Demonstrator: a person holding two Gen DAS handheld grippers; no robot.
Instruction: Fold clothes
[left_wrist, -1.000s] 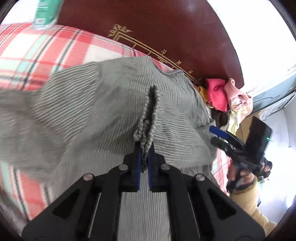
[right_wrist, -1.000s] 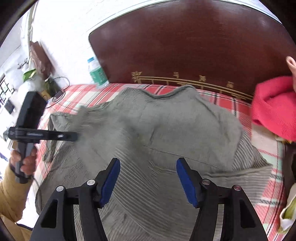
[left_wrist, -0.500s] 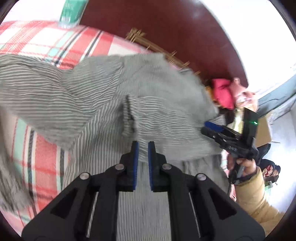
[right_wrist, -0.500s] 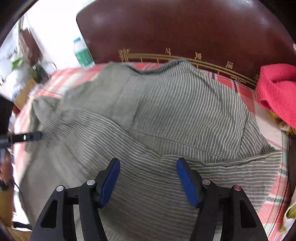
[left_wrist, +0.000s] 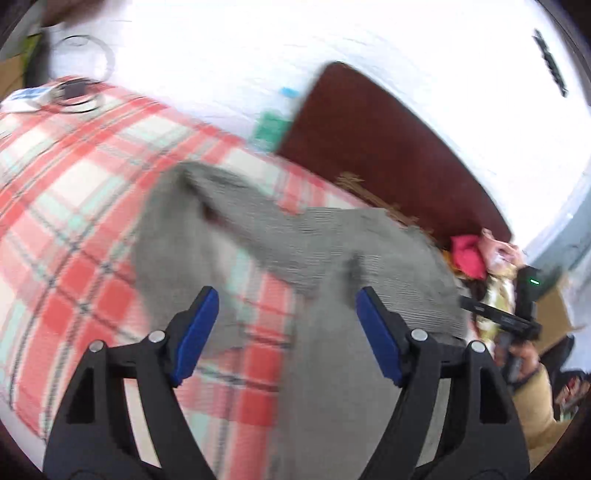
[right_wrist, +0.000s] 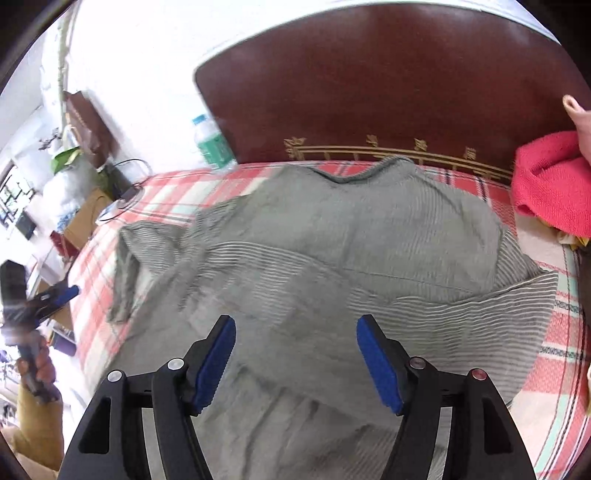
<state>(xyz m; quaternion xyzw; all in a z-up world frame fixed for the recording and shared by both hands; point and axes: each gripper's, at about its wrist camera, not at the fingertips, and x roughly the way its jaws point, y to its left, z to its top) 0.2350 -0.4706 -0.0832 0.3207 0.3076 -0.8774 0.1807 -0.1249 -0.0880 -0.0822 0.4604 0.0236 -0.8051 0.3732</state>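
The left gripper (left_wrist: 284, 332) has just been opening its blue pads (left_wrist: 194, 334) wide with nothing between them, and the right gripper (right_wrist: 295, 360) is also standing spread and empty. The striped grey shirt (right_wrist: 351, 251) is lying crumpled on the plaid bed (right_wrist: 557, 332), its sleeve (right_wrist: 129, 251) flopping out toward nine o'clock. It is looking soft, light and floppy, so pinching an edge or sleeve end is probably working best.
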